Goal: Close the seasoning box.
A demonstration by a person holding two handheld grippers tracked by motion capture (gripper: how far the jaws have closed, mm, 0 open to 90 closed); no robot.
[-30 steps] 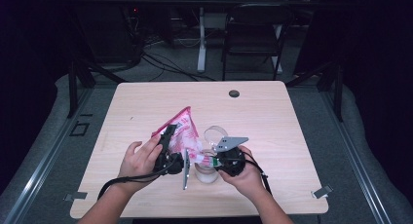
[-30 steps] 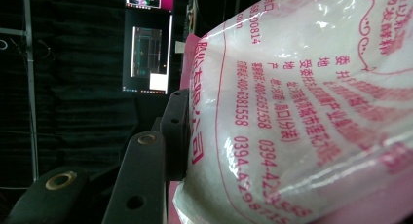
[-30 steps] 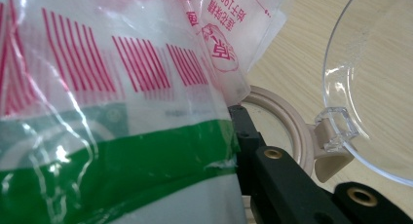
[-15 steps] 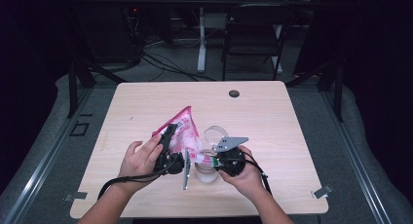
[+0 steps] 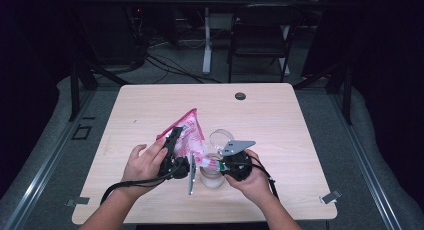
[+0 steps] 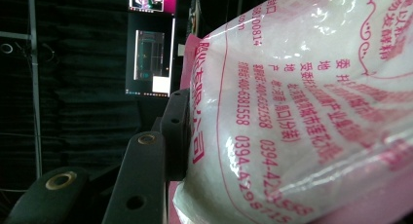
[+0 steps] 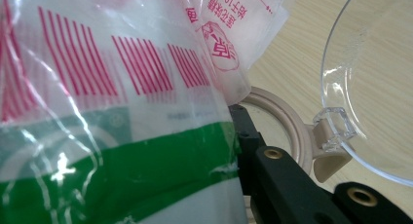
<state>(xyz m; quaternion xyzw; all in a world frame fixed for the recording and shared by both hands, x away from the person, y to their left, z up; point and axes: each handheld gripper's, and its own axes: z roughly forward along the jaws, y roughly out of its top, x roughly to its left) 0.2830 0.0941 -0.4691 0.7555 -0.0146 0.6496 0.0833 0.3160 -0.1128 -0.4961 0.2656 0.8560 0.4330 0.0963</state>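
I am pinching the pink bag (image 5: 188, 135) in both the left gripper (image 5: 174, 149) and right gripper (image 5: 220, 163), over the jar (image 5: 212, 175) near the table's (image 5: 280, 115) front edge.

Dark recording lab, black curtains (image 6: 73, 87), lit monitor (image 6: 151, 58), lone wooden table (image 5: 280, 120), floor cables (image 5: 165, 65)

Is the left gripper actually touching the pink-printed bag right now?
Touching. In the left gripper view the bag bulges against the black jaw with no gap, and the high view shows the left gripper closed around its side.
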